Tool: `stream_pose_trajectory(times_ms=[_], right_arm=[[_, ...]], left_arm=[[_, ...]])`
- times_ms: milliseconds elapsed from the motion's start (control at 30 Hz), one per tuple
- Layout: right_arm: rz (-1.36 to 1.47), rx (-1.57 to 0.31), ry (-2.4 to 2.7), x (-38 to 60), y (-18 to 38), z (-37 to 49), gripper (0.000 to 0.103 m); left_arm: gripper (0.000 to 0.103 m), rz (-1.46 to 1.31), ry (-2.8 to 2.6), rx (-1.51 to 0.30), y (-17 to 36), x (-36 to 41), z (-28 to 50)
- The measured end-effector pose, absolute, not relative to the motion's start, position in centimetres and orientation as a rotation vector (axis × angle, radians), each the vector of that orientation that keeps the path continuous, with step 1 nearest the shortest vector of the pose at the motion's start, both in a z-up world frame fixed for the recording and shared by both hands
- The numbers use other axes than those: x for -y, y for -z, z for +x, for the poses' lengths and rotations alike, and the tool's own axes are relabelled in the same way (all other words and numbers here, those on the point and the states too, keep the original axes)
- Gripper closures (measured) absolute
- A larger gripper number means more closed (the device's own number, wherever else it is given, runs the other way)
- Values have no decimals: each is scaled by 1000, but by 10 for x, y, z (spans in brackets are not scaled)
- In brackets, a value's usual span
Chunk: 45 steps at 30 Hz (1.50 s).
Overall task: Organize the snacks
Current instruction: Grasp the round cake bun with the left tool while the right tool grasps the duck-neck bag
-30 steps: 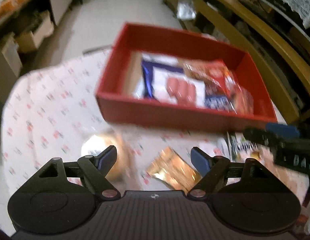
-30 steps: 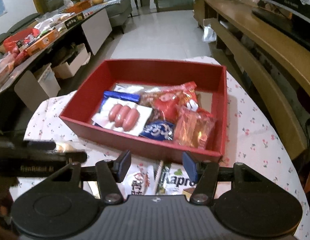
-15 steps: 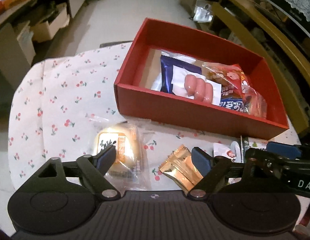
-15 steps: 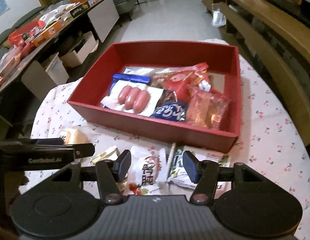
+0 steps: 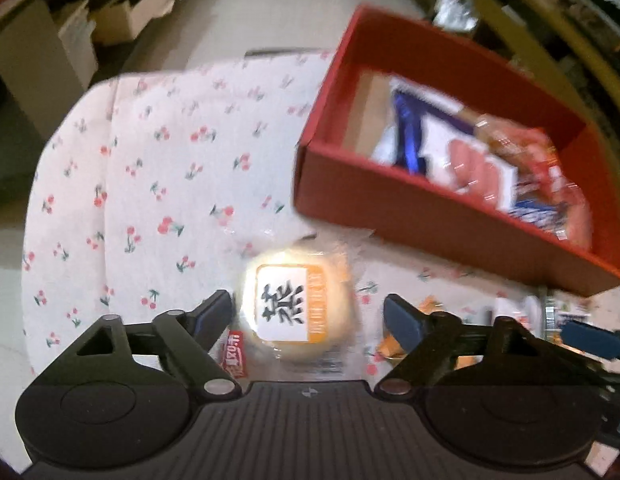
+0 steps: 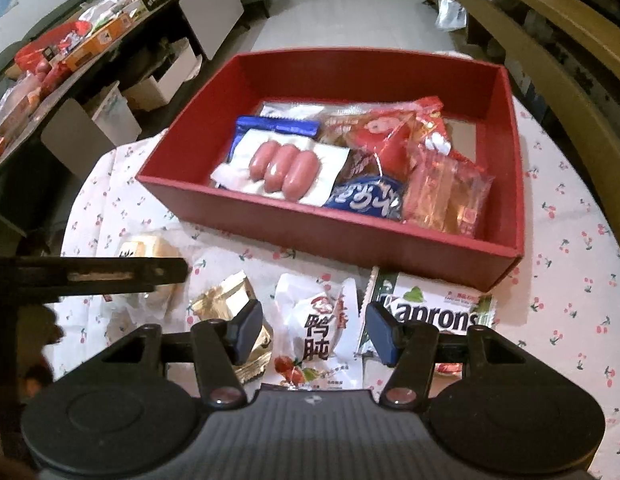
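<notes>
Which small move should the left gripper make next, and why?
Probably lower the left gripper and close it on the round bun: its jaws are open on either side of the bun, which lies on the tablecloth outside the red box.

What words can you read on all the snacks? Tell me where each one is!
"Kaprons": green-and-white packet below the red box.
"鸭肫": white pouch between the right gripper fingers.
One big black character, blurred: round bun between the open left gripper fingers.
White script on the blue wrapper: unreadable.
</notes>
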State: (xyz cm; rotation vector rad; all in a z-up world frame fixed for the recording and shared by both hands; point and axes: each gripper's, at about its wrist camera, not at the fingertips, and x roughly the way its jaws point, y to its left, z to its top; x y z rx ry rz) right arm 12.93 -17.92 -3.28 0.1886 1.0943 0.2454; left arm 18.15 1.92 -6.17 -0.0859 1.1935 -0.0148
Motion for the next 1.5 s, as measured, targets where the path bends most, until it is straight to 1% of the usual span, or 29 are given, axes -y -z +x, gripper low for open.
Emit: stream_pose_trajectory(times_ms=[33, 67, 100, 267, 467, 567, 633, 800, 933, 1133, 1267, 1367, 1433, 1500], right_arm=[[194, -1105, -246, 179, 35, 130, 43], [196, -1113, -244, 179, 37, 131, 43], [193, -1115, -240, 179, 38, 132, 43], [206, -1142, -237, 172, 48, 138, 43], [161, -1137, -224, 158, 55, 149, 43], [156, -1121, -224, 162, 49, 148, 43], [163, -1116, -229, 167, 48, 149, 38], [144, -1133, -242, 160, 54, 152, 35], [74, -1128, -263, 152, 48, 147, 35], [90, -1073, -318, 154, 35, 146, 35], [31, -1128, -343, 142, 53, 157, 35], [2, -1150, -360, 141, 62, 155, 36], [13, -1161, -358, 145, 61, 151, 44], [40, -1163, -364, 151, 61, 145, 44]], left_arm=[[23, -84, 9, -1193, 64, -20, 181], [32, -72, 6, -1188, 62, -19, 180], [35, -58, 10, -1184, 59, -18, 179], [37, -61, 44, -1189, 58, -18, 171], [36, -74, 76, -1198, 57, -23, 168], [36, -77, 95, -1199, 56, -24, 168], [35, -70, 102, -1201, 57, -23, 168], [33, -53, 107, -1204, 59, -20, 168], [33, -60, 113, -1207, 58, -22, 167], [31, -51, 118, -1208, 59, -21, 166], [28, -34, 125, -1207, 60, -18, 165], [28, -34, 131, -1210, 60, -18, 165], [27, -34, 135, -1213, 60, -19, 166], [27, -27, 138, -1212, 60, -18, 165]])
